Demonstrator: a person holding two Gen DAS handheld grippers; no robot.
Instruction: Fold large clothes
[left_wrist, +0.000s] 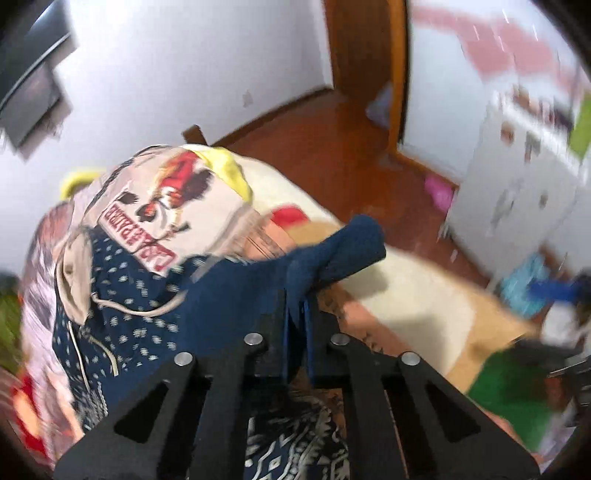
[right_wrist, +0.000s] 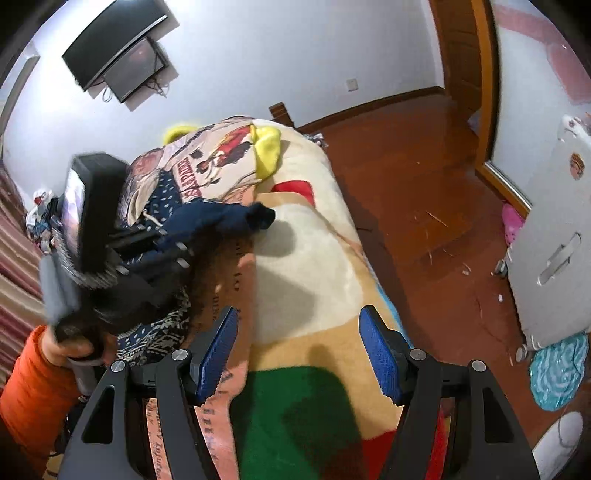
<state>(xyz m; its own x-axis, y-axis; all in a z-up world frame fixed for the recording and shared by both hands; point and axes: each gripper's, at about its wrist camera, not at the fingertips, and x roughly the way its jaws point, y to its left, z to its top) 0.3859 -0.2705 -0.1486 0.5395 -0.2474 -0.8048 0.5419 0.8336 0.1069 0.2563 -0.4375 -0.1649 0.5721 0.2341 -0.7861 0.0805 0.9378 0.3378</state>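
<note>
A navy garment (left_wrist: 229, 291) with small white marks, a beige-lined hood and a drawstring lies bunched on the bed. My left gripper (left_wrist: 297, 308) is shut on a fold of it, and a plain navy sleeve end (left_wrist: 354, 240) sticks out beyond the pads. In the right wrist view the same garment (right_wrist: 221, 218) hangs from the left gripper (right_wrist: 181, 254), which a hand in an orange sleeve (right_wrist: 33, 380) holds. My right gripper (right_wrist: 299, 354) stands open over the blanket, its blue pads (right_wrist: 218, 354) wide apart with nothing between them.
The bed carries a cream, tan, green and red blanket (right_wrist: 314, 258), with a printed cream cloth (left_wrist: 166, 206) and a yellow cloth (right_wrist: 269, 147) at its far end. A wooden floor (right_wrist: 424, 192), a white cabinet (right_wrist: 554, 240) and a teal cloth (right_wrist: 557, 373) lie to the right.
</note>
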